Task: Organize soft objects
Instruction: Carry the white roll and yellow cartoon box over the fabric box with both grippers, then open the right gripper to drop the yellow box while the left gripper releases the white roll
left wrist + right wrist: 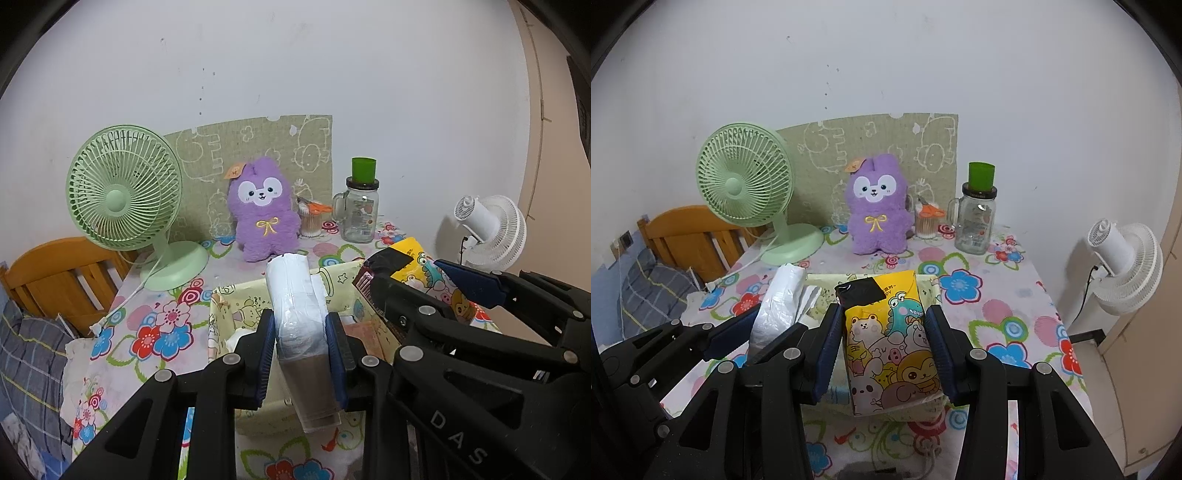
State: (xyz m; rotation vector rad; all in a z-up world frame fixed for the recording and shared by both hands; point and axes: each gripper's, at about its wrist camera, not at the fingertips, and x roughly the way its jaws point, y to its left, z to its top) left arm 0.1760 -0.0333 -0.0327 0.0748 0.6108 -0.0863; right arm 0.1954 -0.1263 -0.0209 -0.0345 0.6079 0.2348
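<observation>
The left gripper point(301, 354) clamps a white plastic-wrapped pack point(297, 295), its long axis running forward along the fingers toward the wall, above the fabric basket point(221, 306). Beside it, the right gripper point(884, 354) squeezes a yellow cartoon pack point(890, 339), likewise lengthwise between the fingers.

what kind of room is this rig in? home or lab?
Most likely a home, probably a bedroom corner. A wooden bed frame with plaid bedding sits beside a table under a floral tablecloth, which carries a purple plush toy and a green desk fan. Nothing lab-like shows.
</observation>
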